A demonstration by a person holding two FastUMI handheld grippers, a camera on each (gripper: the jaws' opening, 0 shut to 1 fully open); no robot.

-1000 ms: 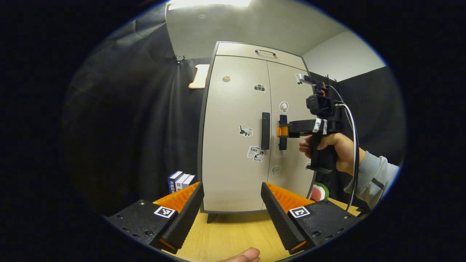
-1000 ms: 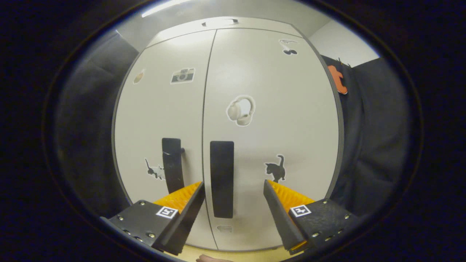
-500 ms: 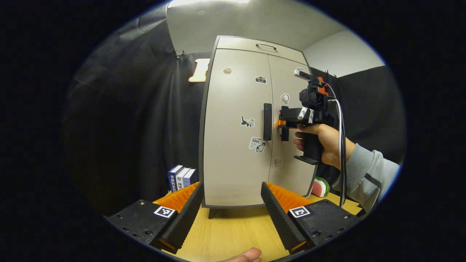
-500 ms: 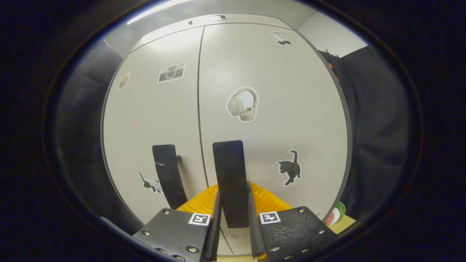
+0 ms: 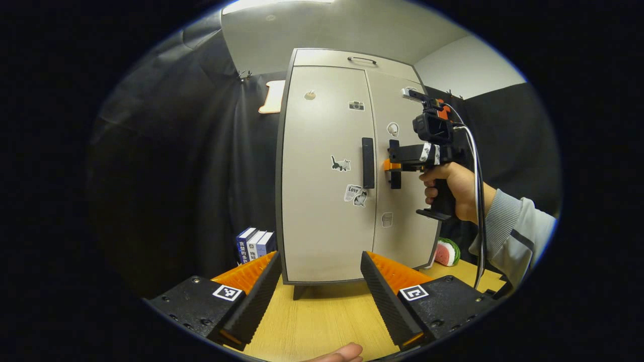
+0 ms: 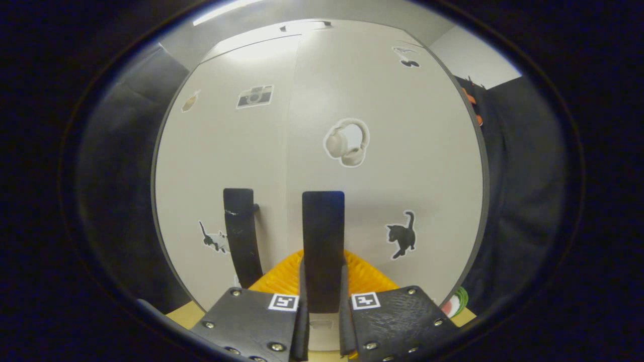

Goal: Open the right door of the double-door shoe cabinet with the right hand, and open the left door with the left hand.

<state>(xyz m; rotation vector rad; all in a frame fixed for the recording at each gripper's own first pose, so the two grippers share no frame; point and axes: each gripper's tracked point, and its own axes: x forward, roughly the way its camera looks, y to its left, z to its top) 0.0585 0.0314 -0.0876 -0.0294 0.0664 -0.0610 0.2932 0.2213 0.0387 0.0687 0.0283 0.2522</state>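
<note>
Wooden tabletop (image 5: 322, 322); right gripper (image 6: 322, 301) clamps flat handle (image 6: 323, 241).

The right handle's (image 6: 323, 236) lower end is hidden between the right gripper's (image 6: 322, 322) fingers. A watermelon-like thing (image 5: 445, 253) sits half behind the cabinet (image 5: 322, 221).

Pale beige double-door shoe cabinet (image 5: 327, 201) with a dark grey frame, and both doors wear long matte black bar handles (image 6: 323, 241). Stickers dot the beige: a black cat sticker (image 6: 402, 235), a cream headphones sticker (image 6: 347, 143), a grey-and-black camera sticker (image 6: 254, 95). Light yellow wood-grain tabletop (image 5: 322, 322) below. Blue-and-white book spines (image 5: 254, 244) by the cabinet, and a red-and-green watermelon slice toy (image 5: 445, 252). Light grey ribbed sleeve (image 5: 513, 231).
</note>
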